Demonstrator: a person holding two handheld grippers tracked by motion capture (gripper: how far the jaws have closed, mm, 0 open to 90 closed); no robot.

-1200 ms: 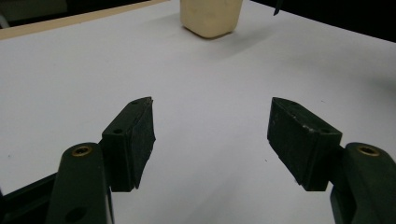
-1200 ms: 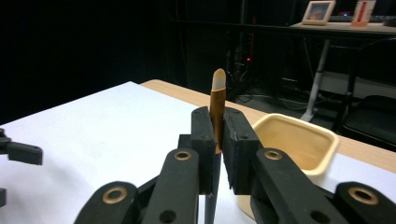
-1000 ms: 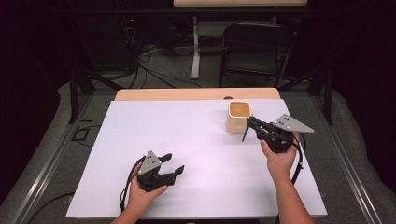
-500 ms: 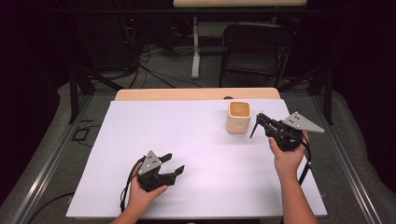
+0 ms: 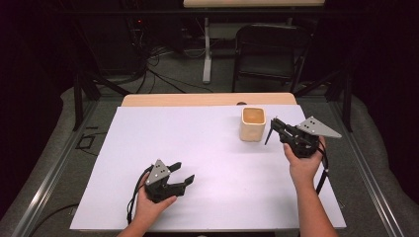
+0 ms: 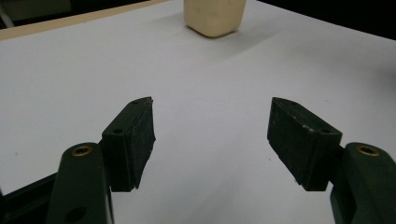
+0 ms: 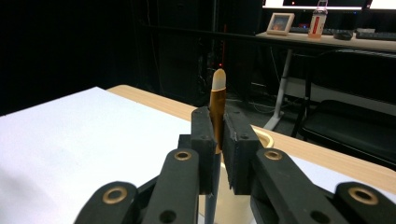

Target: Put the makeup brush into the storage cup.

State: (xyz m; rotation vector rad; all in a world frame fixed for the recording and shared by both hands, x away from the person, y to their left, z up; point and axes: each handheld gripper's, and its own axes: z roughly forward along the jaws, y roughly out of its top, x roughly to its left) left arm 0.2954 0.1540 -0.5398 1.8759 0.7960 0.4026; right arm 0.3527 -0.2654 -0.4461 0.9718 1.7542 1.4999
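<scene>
A beige square cup [image 5: 253, 123] stands upright on the white table cover [image 5: 197, 148] at the back right; it also appears in the left gripper view [image 6: 214, 16]. Just right of it, my right gripper [image 5: 275, 127] hovers, shut on a slim stick [image 7: 218, 93] with a gold band and a pale tip that points up between the jaws. The stick's dark lower end [image 5: 268, 137] hangs beside the cup, whose rim [image 7: 266, 137] sits behind my right gripper [image 7: 217, 126]. My left gripper [image 5: 183, 174] rests at the front left, open and holding nothing [image 6: 212, 135].
The wooden table edge [image 5: 207, 98] runs behind the white cover. A black chair [image 5: 269, 49] and floor cables [image 5: 158, 69] lie beyond it. A far desk [image 7: 327, 39] carries a picture frame and a bottle. White cover stretches between the two grippers.
My right gripper has shifted a little to the right, away from the cup, still holding the stick. The left gripper has stayed put.
</scene>
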